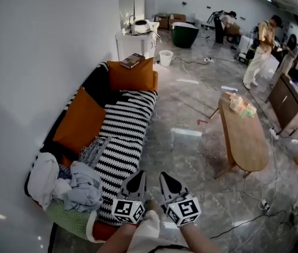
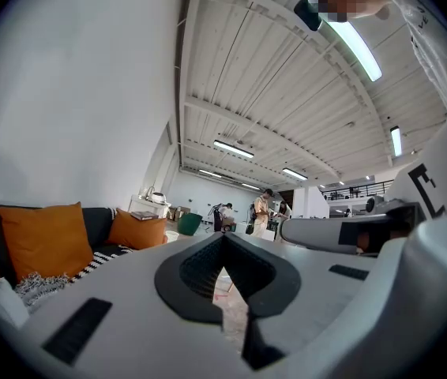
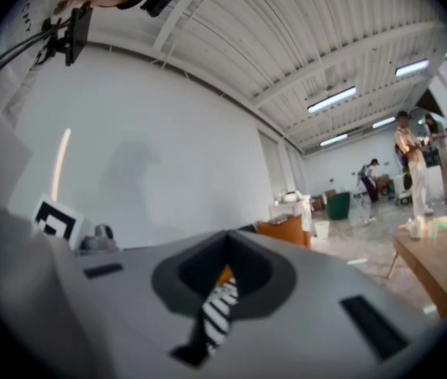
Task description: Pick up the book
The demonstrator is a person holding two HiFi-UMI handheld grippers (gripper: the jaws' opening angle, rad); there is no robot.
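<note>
The book [image 1: 132, 60] lies flat on top of an orange cushion [image 1: 131, 76] at the far end of the striped sofa [image 1: 123, 125]. It is small in the left gripper view [image 2: 143, 215] and in the right gripper view [image 3: 287, 220]. My left gripper [image 1: 137, 175] and right gripper [image 1: 166, 176] are side by side at the near end of the sofa, level and pointing toward the far end. Both are far from the book. The jaws of each are shut with nothing between them, as seen for the left gripper [image 2: 225, 240] and the right gripper [image 3: 227, 239].
A larger orange cushion [image 1: 80, 121] leans on the sofa back, and a heap of clothes [image 1: 78, 188] fills the near end. An oval wooden table [image 1: 244, 138] stands to the right. A white bucket [image 1: 166, 57] and white cabinet [image 1: 136, 42] are beyond the sofa. People stand far back; cables [image 1: 254, 215] cross the floor.
</note>
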